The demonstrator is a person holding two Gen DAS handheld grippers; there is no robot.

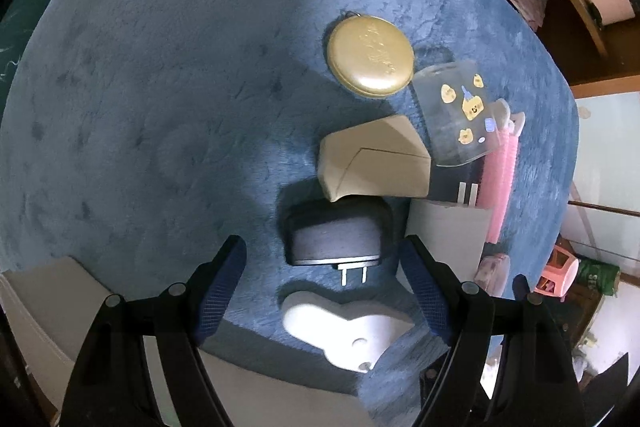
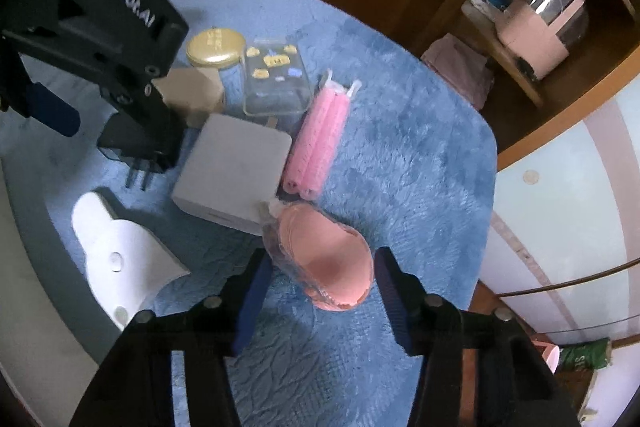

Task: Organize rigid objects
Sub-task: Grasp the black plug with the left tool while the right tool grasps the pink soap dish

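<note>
Left gripper [image 1: 322,289] fingers are being held wide over the black plastic plug adapter [image 1: 335,235] near the blue plush mat's [image 1: 140,87] front edge; right gripper [image 2: 318,297] fingers, also wide, are being kept around the pink bagged pad stack [image 2: 326,263]. Centring before closing is advised.

Left of the black plug adapter [image 1: 334,237] the blue tabletop [image 1: 140,107] lies open; a beige box [image 1: 372,163] crowds behind it and a white box [image 1: 448,239] crowds its right.
</note>
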